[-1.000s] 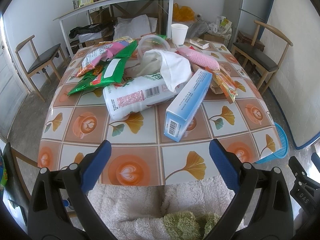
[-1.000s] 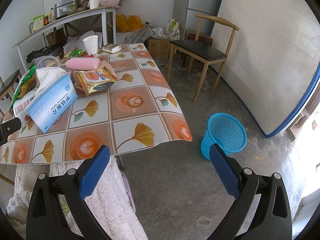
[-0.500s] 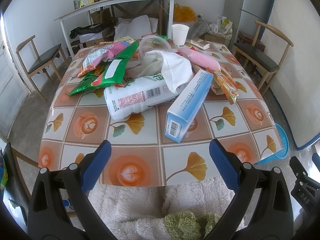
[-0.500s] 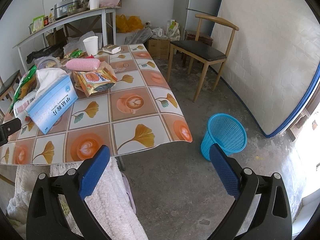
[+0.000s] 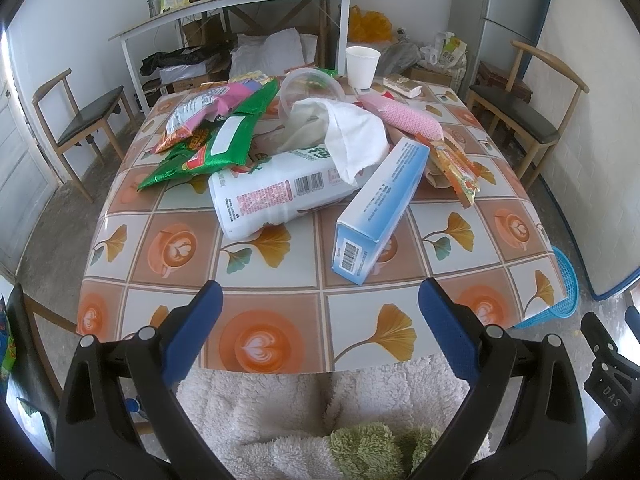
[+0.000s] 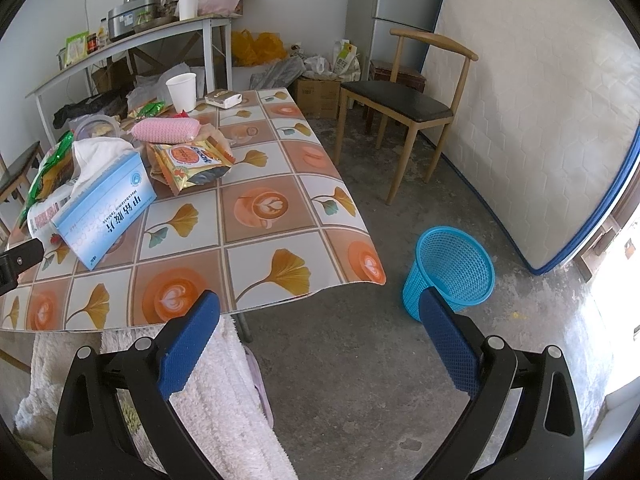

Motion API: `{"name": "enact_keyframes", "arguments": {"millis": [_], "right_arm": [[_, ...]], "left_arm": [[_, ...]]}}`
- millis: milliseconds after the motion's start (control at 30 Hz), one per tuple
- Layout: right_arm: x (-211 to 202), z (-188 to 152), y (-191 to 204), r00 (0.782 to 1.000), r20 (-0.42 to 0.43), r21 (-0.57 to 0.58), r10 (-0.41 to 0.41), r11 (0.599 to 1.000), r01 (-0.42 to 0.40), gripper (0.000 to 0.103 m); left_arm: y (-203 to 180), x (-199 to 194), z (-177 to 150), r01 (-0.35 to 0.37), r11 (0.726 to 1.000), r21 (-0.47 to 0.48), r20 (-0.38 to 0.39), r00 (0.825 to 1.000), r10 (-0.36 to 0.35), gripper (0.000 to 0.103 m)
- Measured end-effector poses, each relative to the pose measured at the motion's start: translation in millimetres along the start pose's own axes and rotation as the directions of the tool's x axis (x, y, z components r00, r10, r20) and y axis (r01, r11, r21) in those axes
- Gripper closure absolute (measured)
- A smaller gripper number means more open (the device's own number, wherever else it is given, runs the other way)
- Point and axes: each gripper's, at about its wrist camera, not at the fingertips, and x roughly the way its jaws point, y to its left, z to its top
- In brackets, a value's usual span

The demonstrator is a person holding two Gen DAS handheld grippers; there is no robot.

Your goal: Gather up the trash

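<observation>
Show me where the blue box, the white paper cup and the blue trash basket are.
blue box [image 5: 384, 196], left wrist view, on its long side face.
white paper cup [image 5: 362, 68], left wrist view, on its outer wall.
blue trash basket [image 6: 454, 270], right wrist view, on its mesh wall.

Room: white walls, bare grey concrete floor [image 6: 352, 360]. Table with tiled leaf-pattern cloth [image 5: 280, 332], centre. White shelf table [image 5: 240, 4] at 12 o'clock. Wooden chairs: one [image 5: 80, 116] at 9 o'clock, one [image 6: 404, 96] at 2 o'clock. Fridge [image 6: 404, 8] at 1 o'clock. Daylight from 3 o'clock.
</observation>
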Motion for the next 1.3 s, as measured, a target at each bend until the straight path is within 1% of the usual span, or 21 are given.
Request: {"name": "enact_keyframes", "arguments": {"millis": [167,200,300,433,467,633,700,800,900,967,1033,1100,1200,1233,1267,1300], "right_arm": [[-1.4,3.3,2.3,1.0,-0.001,0.004,0.01,1.0,-0.01,0.006],[-1.8,4.7,3.4,1.0,-0.001,0.008,0.024,1.0,-0.024,0.006],[1.8,4.6,3.0,0.997,-0.015,0.024,0.076,0.997,-0.076,0.006],[5.3,12.7,10.4,0.981,-0.039,0.05,0.188,0.981,-0.186,0.006],[5.5,14.6,12.3,0.979,-0.038,0.051,0.198,0.979,-0.196,0.006],[6.7,29.4,29.4,0.98,-0.021,0.024,0.197,0.98,-0.197,0.006],[5.4,33.9,33.7,0.979,-0.015,0.002,0.204,0.979,-0.204,0.006],[3.1,43.6,42.7,0.976,0.021,-0.023,0.216,0.976,-0.216,0.006],[3.4,55.7,47.7,0.968,0.066,-0.03,0.241,0.97,-0.239,0.006],[3.1,63.1,50.7,0.96,0.099,-0.03,0.261,0.965,-0.259,0.006],[4.6,70.5,54.5,0.947,0.131,-0.023,0.292,0.956,-0.292,0.006],[7.7,76.7,56.4,0.932,0.138,-0.005,0.334,0.942,-0.337,0.006],[17.0,83.3,61.1,0.907,0.129,0.034,0.4,0.913,-0.407,0.006],[22.6,85.7,62.9,0.896,0.116,0.05,0.428,0.899,-0.436,0.006],[26.8,86.6,65.4,0.889,0.106,0.059,0.445,0.89,-0.452,0.006],[32.7,87.6,67.8,0.878,0.088,0.075,0.471,0.876,-0.477,0.006]], "left_arm": [[10.6,3.8,-4.9,-0.002,1.0,-0.014,0.001,1.0,0.002,0.009],[12.2,4.3,-5.1,-0.003,1.0,-0.016,0.002,1.0,0.003,0.009],[17.0,5.4,-6.0,-0.006,1.0,-0.024,0.001,1.0,0.006,0.009],[28.2,4.7,-4.1,-0.004,0.999,-0.052,0.007,1.0,0.004,0.009],[30.2,4.8,-2.6,-0.003,0.998,-0.061,0.008,1.0,0.004,0.009],[54.9,4.4,1.6,0.01,0.993,-0.117,0.036,0.999,-0.005,0.009],[64.1,5.5,4.7,0.022,0.992,-0.125,0.046,0.999,-0.016,0.009],[78.1,8.0,8.6,0.037,0.991,-0.128,0.071,0.997,-0.028,0.009],[89.1,11.2,10.9,0.054,0.99,-0.133,0.098,0.994,-0.041,0.009],[95.6,13.1,11.8,0.08,0.988,-0.134,0.123,0.99,-0.064,0.009],[99.9,14.7,12.4,0.106,0.986,-0.126,0.147,0.985,-0.087,0.009],[100.0,14.1,13.4,0.14,0.985,-0.106,0.185,0.976,-0.119,0.009],[98.3,10.9,14.2,0.202,0.976,-0.079,0.242,0.954,-0.178,0.009],[97.0,10.3,15.0,0.231,0.97,-0.069,0.258,0.944,-0.206,0.009],[96.3,9.8,15.8,0.25,0.966,-0.061,0.266,0.937,-0.226,0.009],[95.0,10.0,15.9,0.267,0.962,-0.052,0.272,0.931,-0.244,0.009]]}}
